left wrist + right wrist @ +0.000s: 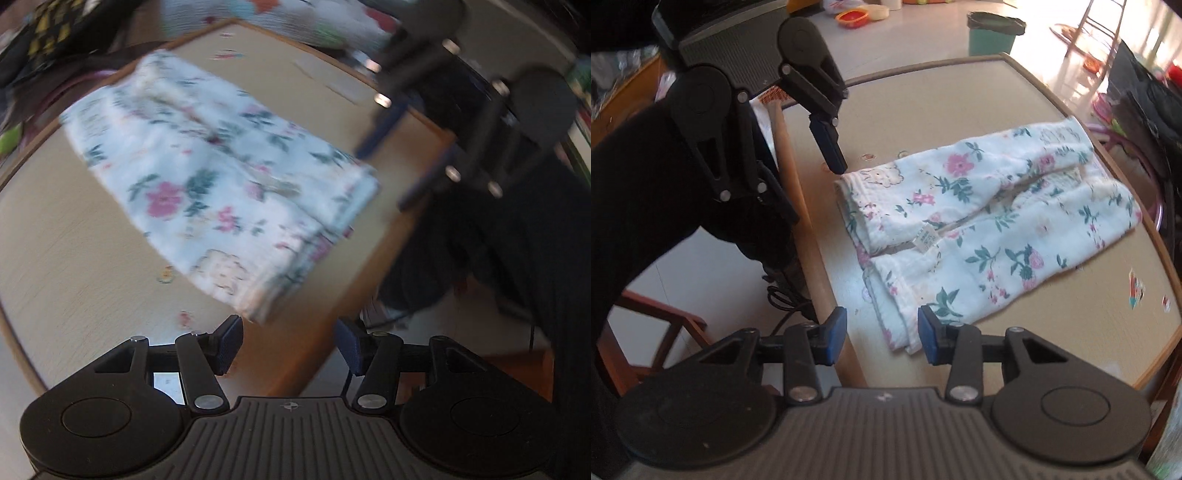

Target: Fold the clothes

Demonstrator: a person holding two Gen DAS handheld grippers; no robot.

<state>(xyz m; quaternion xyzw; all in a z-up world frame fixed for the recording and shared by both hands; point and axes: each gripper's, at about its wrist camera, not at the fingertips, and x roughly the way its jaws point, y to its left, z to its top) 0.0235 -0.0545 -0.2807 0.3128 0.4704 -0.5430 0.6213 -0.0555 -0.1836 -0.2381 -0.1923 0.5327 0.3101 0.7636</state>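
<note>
My beige table (1015, 92) filled both views, wood-edged, with small stickers on its top. On it lay the floral garment (990, 229), folded into a long bundle, its white label facing up near the middle. My left gripper (288, 339) hung over the garment's near corner, jaws apart, nothing between them. My right gripper (882, 332) stood partly spread at the other corner, pads clear of the cloth.

Folded garment (990, 229) lies on the table (1052, 332); bin (993, 33) on the floor beyond.
</note>
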